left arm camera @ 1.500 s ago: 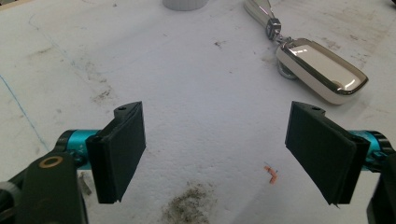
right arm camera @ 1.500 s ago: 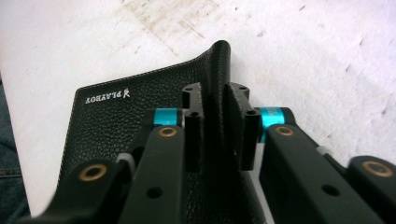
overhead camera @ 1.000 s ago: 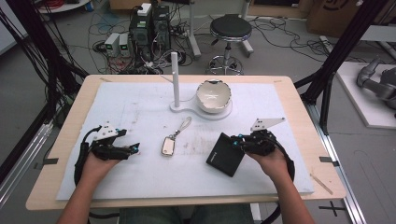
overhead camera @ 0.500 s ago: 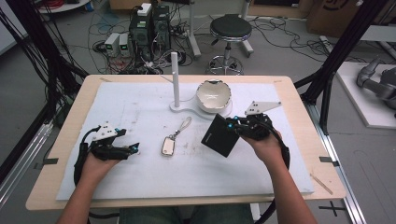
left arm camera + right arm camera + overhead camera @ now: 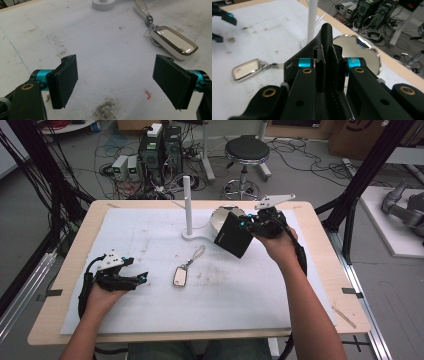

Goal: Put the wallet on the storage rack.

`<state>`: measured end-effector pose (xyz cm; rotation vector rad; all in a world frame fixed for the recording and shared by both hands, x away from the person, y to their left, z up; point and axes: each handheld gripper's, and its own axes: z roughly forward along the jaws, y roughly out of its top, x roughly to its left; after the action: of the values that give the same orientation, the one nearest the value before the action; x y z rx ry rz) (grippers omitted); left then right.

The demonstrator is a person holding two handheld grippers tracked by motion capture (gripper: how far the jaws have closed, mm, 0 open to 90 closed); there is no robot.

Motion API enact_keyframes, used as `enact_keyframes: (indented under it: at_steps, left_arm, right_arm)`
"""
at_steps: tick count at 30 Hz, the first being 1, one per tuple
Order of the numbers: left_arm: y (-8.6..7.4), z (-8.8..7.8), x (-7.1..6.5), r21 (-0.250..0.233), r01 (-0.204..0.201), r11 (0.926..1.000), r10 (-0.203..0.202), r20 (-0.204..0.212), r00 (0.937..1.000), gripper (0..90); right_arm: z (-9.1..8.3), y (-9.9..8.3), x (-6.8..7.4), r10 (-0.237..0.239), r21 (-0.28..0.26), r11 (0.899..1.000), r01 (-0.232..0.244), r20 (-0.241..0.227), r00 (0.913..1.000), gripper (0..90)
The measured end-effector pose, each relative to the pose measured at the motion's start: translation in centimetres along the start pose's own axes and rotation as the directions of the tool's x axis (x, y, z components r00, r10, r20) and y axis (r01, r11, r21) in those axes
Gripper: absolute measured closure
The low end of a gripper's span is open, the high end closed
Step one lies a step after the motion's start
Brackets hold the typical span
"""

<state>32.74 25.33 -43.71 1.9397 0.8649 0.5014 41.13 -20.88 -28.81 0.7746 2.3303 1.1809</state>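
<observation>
My right gripper (image 5: 246,225) is shut on a black leather wallet (image 5: 233,237), held in the air next to the white bowl (image 5: 220,216) at the back of the table. In the right gripper view the wallet (image 5: 325,37) stands edge-on, pinched between the pads (image 5: 319,72). My left gripper (image 5: 140,279) rests on the white mat at the front left, open, with nothing between its pads (image 5: 65,80). A silver key fob (image 5: 181,276) on a strap lies on the mat between the two hands; in the left gripper view the key fob (image 5: 173,42) lies ahead to the right.
A white post (image 5: 187,202) on a flat base stands just left of the bowl. The white mat (image 5: 150,235) covers most of the wooden table (image 5: 325,255). Beyond the table are cables, computer boxes and a stool (image 5: 246,150).
My right gripper has lifted the wallet off the mat and carried it up and toward the back, next to the bowl. The left gripper and the key fob have stayed put.
</observation>
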Motion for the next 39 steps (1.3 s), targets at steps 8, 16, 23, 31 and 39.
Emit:
enact_keyframes:
  at_steps: [8, 16, 23, 31, 39]
  left_arm:
    - [0.0, 0.0, 0.1, 0.002, -0.002, 1.0, 0.002, -0.003, 1.0, 20.3]
    - [0.0, 0.0, 0.1, 0.002, 0.006, 1.0, -0.006, -0.003, 1.0, 20.3]
    - [-0.1, 0.0, 0.2, 0.003, 0.008, 1.0, -0.008, -0.008, 0.9999, 20.3]
    - [-0.1, 0.1, 0.2, 0.01, 0.003, 0.9999, -0.003, -0.006, 1.0, 20.3]
    - [-0.2, 0.1, 0.2, 0.016, 0.001, 0.9999, 0.0, -0.006, 1.0, 20.2]
  right_arm:
    - [1.6, 1.9, -1.3, -0.003, -0.007, 1.0, 0.003, 0.046, 0.9989, 84.1]
    - [3.4, 2.9, -2.5, 0.005, -0.023, 1.0, -0.003, 0.081, 0.9967, 84.1]
    - [4.9, 2.7, -3.7, 0.025, -0.014, 1.0, -0.024, 0.115, 0.9931, 84.1]
    - [5.8, 2.3, -4.7, 0.034, -0.015, 0.999, -0.033, 0.145, 0.9888, 84.1]
    - [6.7, 1.8, -5.4, 0.011, 0.002, 1.0, -0.012, 0.18, 0.9836, 84.0]
